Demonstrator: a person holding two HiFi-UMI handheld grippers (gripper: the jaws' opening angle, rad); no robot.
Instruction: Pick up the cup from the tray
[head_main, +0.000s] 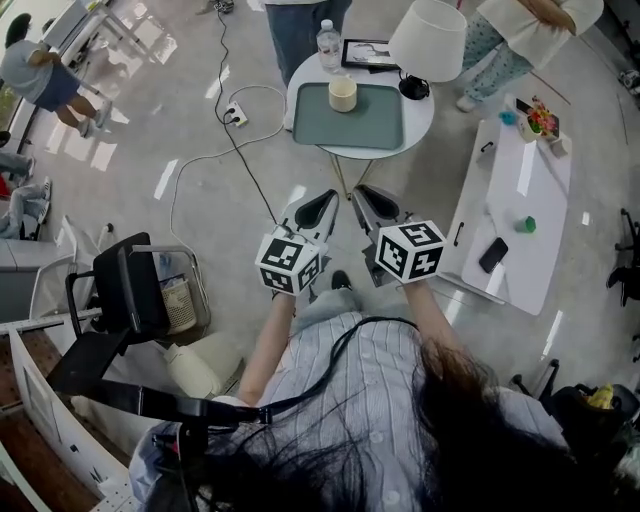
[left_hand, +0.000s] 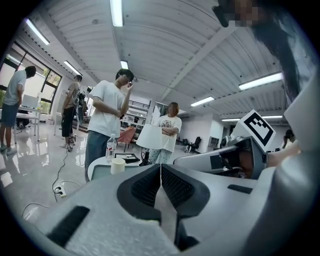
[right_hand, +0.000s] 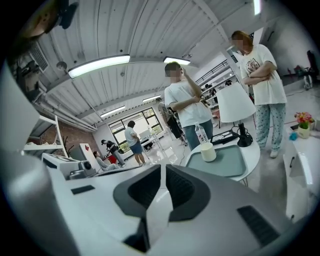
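A cream cup stands upright near the far edge of a grey-green tray on a small round white table. The cup shows small in the left gripper view and the cup again on the tray in the right gripper view. My left gripper and right gripper hang side by side in the air, well short of the table. Both are shut with nothing between the jaws.
On the round table stand a white lamp, a water bottle and a dark flat frame. A long white table lies to the right. A power strip and cable run over the floor. People stand behind the table.
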